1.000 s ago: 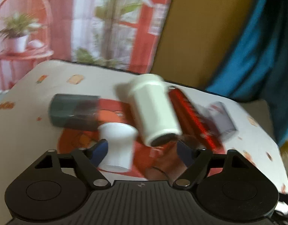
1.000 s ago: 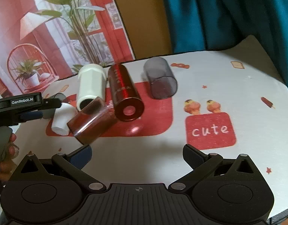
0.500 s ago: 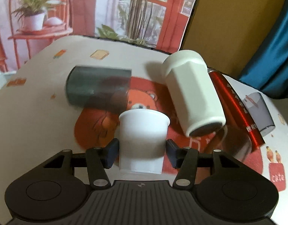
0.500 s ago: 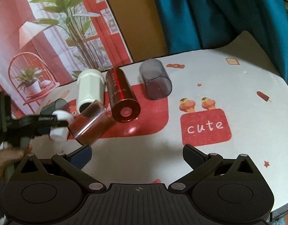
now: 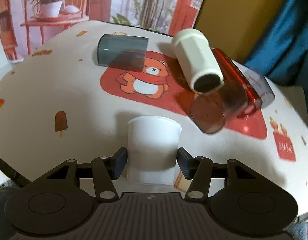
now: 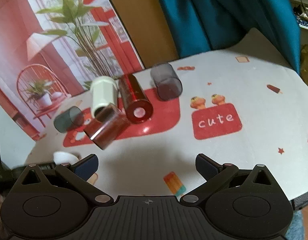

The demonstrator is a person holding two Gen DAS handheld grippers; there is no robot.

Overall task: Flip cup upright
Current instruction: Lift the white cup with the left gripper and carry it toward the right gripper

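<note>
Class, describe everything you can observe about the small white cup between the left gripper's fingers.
The white cup is small, plain and opaque, looking like paper or thin plastic, with a rolled rim and walls tapering toward the base. It stands upright, mouth up, near the table's front edge, apart from the cups lying on their sides. The left gripper flanks its lower half, dark fingers at each side; actual contact is unclear. The right wrist view shows only its rim.

White paper cup (image 5: pixel 153 150): plain, tapered, rolled rim at top. Stands upright, mouth up, on the table (image 5: pixel 53 92) near its front edge, toward the left corner; its rim (image 6: pixel 64 157) alone shows in the right wrist view.
</note>
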